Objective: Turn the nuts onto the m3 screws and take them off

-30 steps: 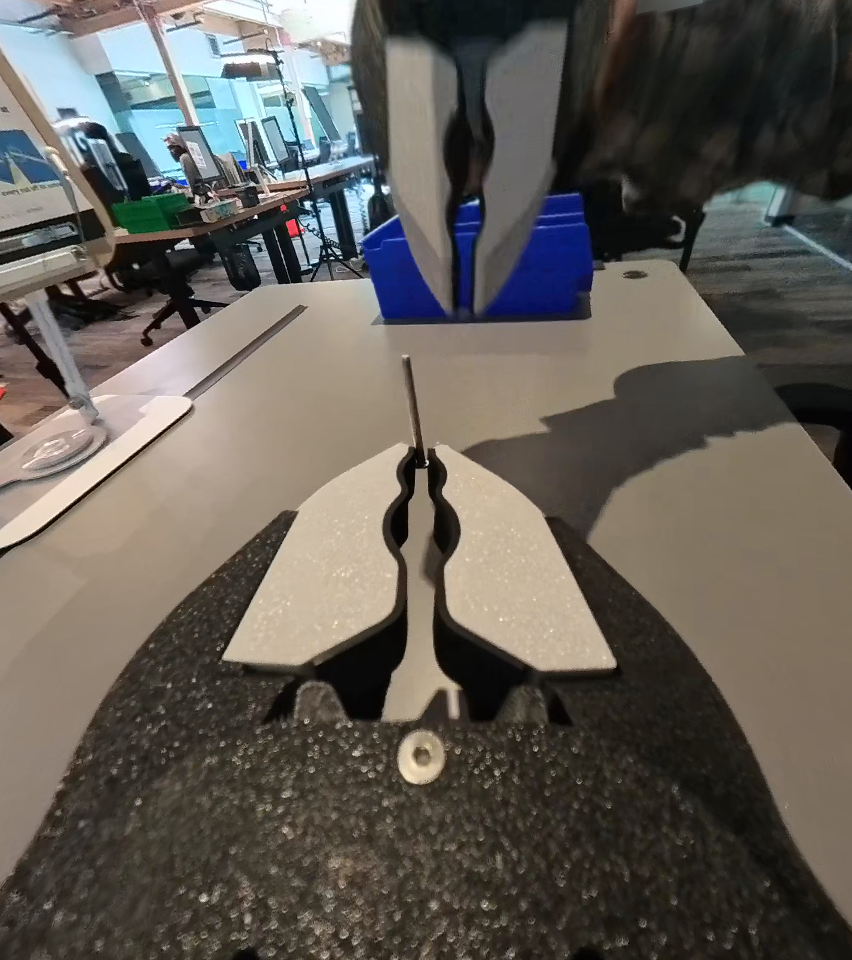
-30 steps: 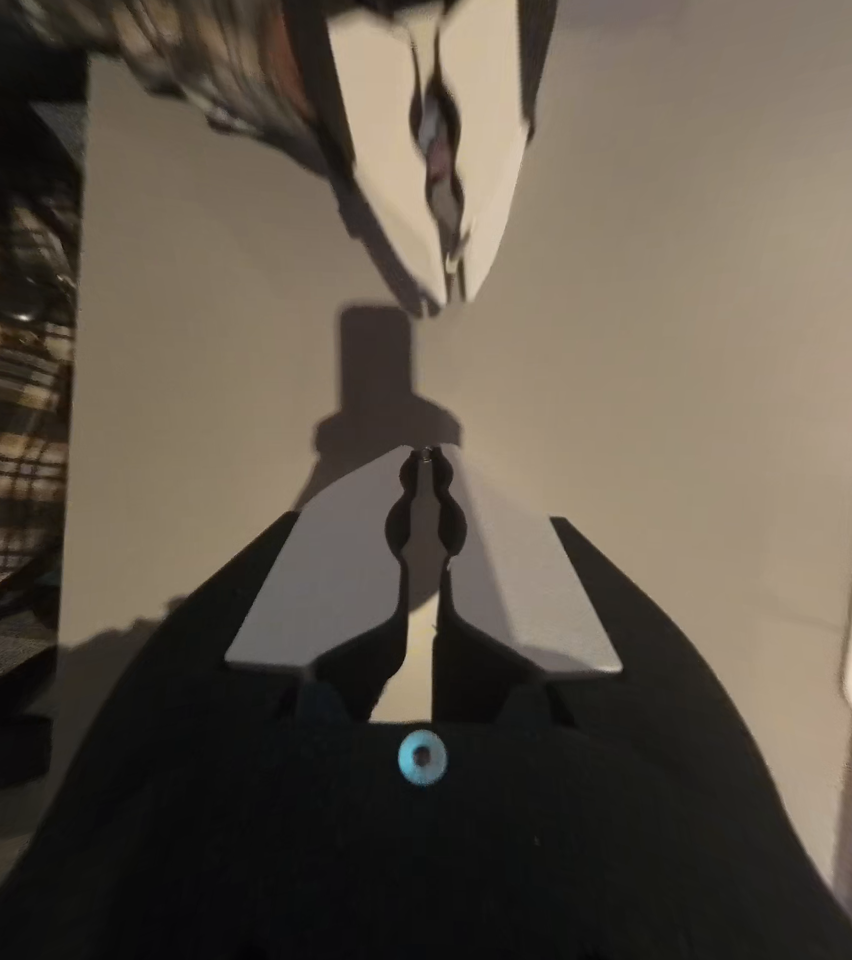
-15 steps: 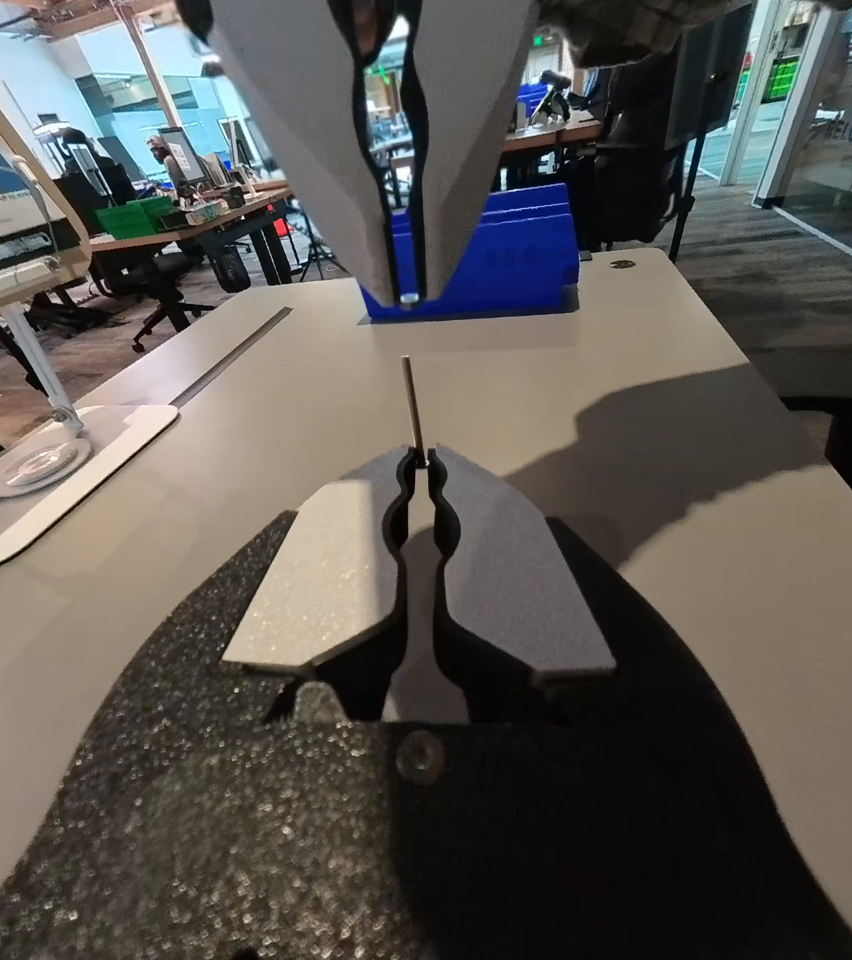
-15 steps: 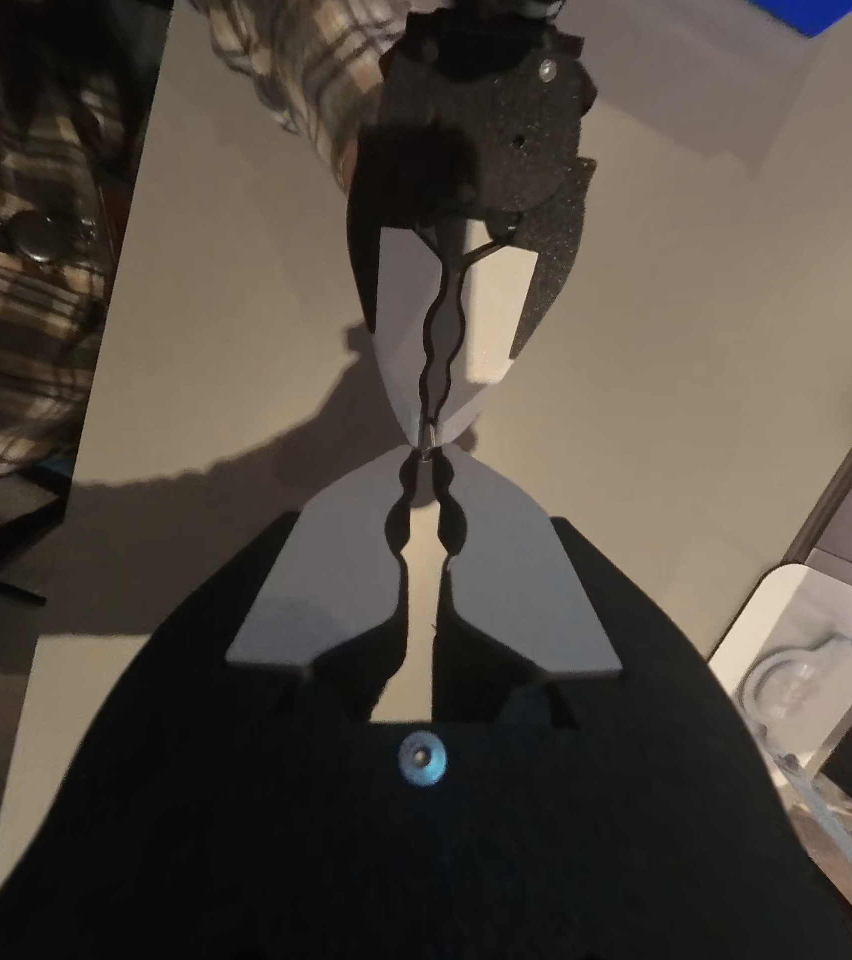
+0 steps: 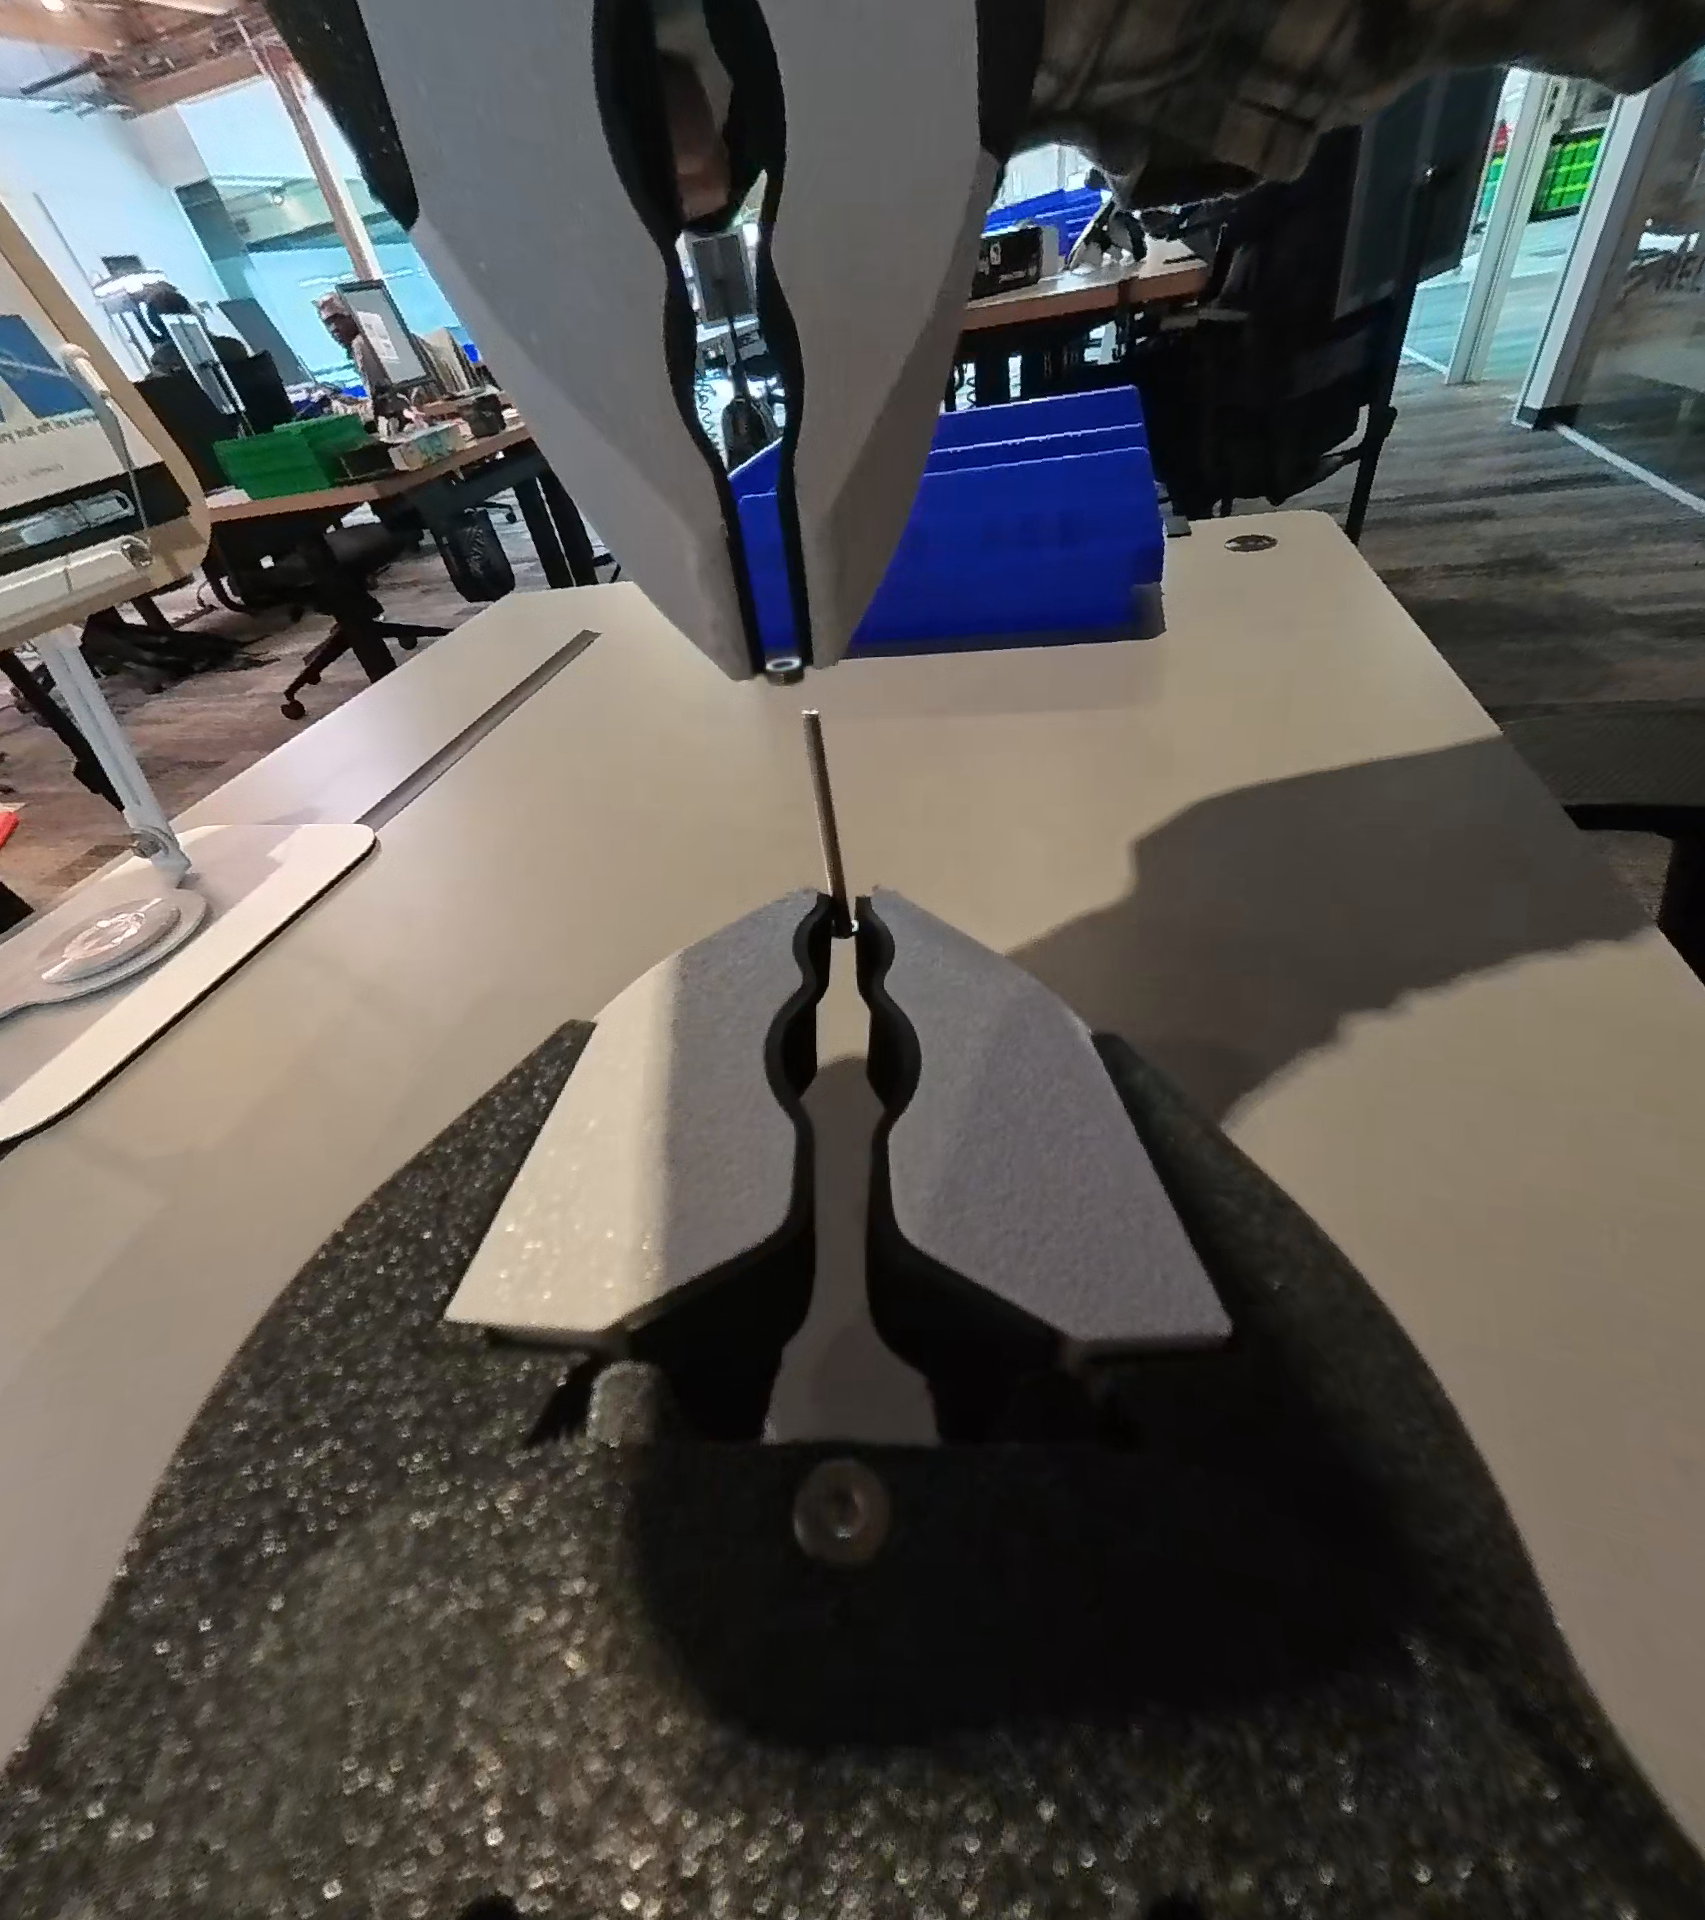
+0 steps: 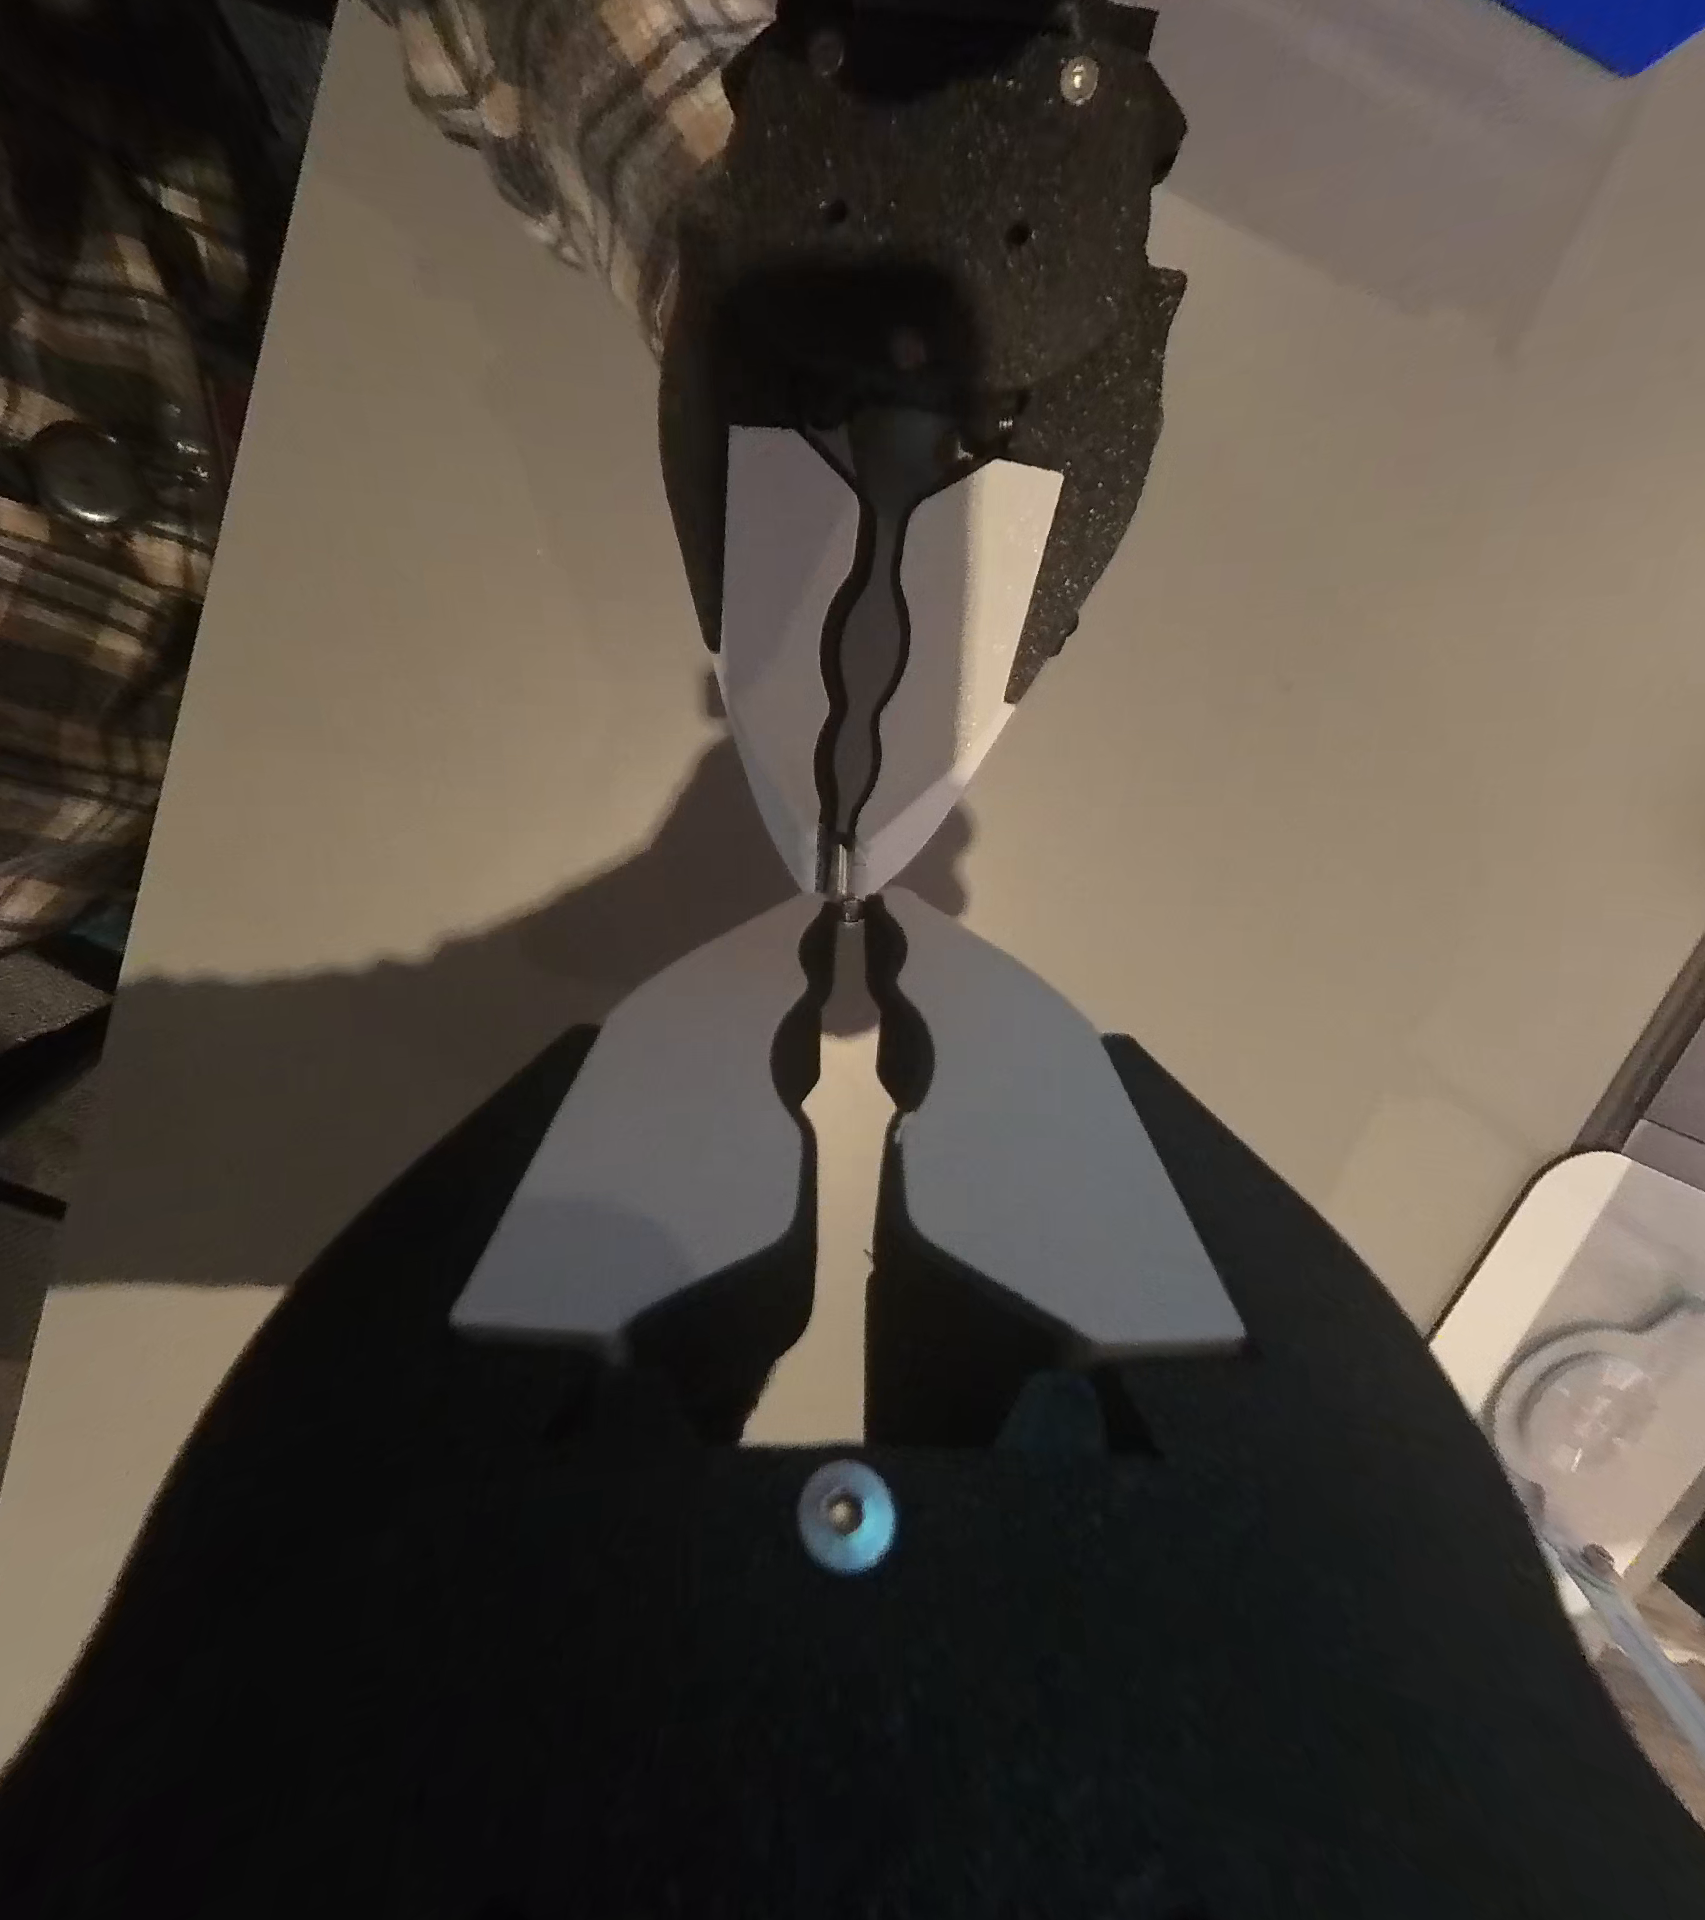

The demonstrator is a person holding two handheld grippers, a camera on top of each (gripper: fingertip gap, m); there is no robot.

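Over the grey counter (image 5: 1087, 831), the right claw (image 5: 783, 665) has dropped from twelve o'clock toward the left claw (image 5: 840, 920). Left stays clenched on the upright screw (image 5: 820, 805); right pinches the nut (image 5: 783, 667) just above its tip, so threading looks imminent.

table (image 5: 1191, 831): plain grey
blue bins (image 5: 1024, 520): table's far edge
white stand base (image 5: 173, 935): table's left side
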